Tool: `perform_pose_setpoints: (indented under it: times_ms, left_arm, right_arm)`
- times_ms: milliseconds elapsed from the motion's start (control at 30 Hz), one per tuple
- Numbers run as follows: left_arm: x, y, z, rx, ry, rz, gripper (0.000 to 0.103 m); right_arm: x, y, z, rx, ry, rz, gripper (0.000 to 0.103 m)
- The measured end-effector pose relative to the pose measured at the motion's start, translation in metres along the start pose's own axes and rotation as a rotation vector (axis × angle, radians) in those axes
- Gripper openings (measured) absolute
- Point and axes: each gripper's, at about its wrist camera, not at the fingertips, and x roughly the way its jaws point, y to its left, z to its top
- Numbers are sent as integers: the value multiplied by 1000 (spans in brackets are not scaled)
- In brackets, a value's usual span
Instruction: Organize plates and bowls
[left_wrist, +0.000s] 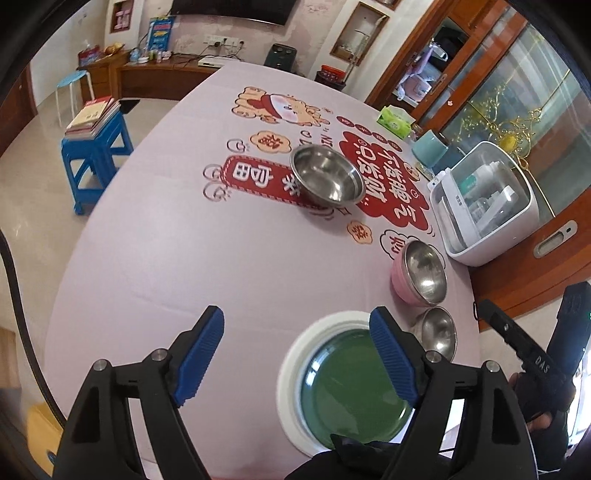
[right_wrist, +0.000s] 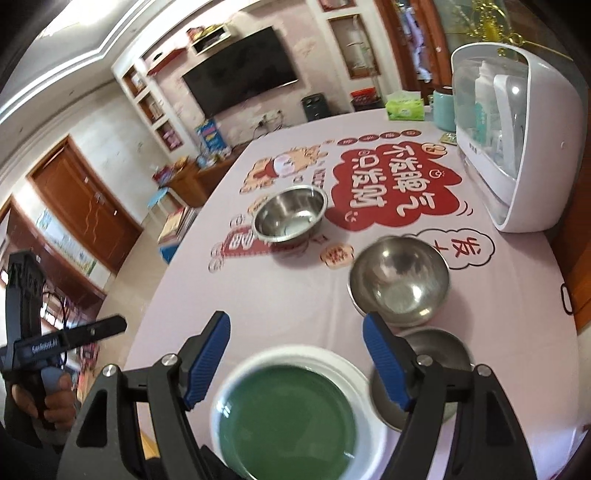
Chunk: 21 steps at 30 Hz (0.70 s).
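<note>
Both my grippers, left gripper (left_wrist: 297, 356) and right gripper (right_wrist: 295, 360), hang wide and empty over the green plate (right_wrist: 286, 421), nested in a white plate (right_wrist: 364, 373) at the tabletop's (left_wrist: 177, 258) near edge, three steel bowls beyond. I judge a careless nudge could slide the plates off that edge. The printed cloth looks smooth; a living room lies behind.

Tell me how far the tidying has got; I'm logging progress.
Done: the green plate sits on the white plate. In hand: nothing; left gripper and right gripper are open. Left: steel bowl, pink bowl and small bowl stand separately.
</note>
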Motion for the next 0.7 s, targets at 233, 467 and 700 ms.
perform_pose_setpoints:
  times_ms: [233, 467, 700]
  left_arm:
    - [-11, 31, 44, 79, 20, -27, 80]
    - [-5, 52, 87, 180, 70, -25, 80]
    - [7, 56, 126, 273, 99, -64, 80]
  right_arm:
    - [18, 42, 16, 54, -71, -60, 80]
    - [35, 77, 29, 98, -126, -118, 80]
    - [58, 95, 50, 162, -136, -172, 80]
